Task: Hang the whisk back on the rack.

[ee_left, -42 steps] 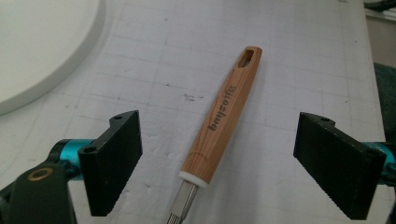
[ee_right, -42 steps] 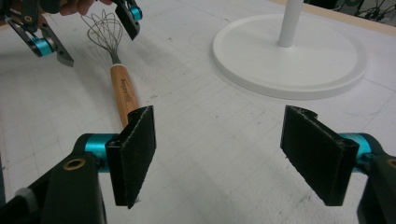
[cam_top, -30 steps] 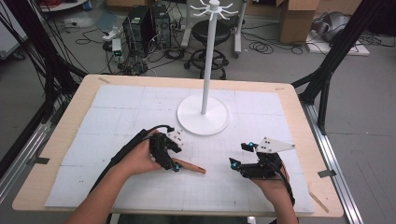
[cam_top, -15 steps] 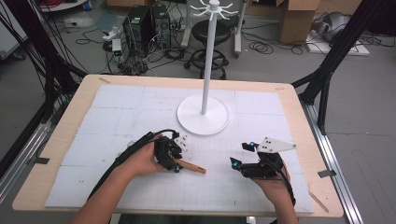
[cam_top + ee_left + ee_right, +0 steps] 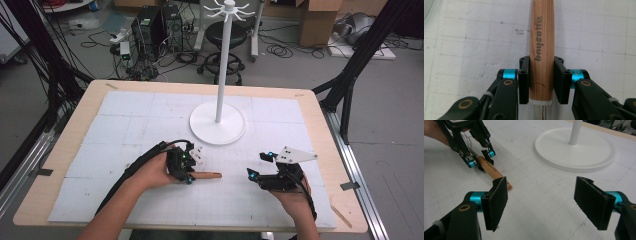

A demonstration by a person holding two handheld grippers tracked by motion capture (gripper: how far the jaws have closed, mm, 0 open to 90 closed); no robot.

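Wooden handle (image 5: 541,50) between left claw (image 5: 541,80) (clamped)

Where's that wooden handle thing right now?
In the high view the wooden handle lies near the table's front, left of centre, clamped in the left gripper, in front of the white stand.

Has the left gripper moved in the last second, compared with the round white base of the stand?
Yes. The left gripper, shut on the wooden handle, has drifted slightly toward the person, away from the round white base.
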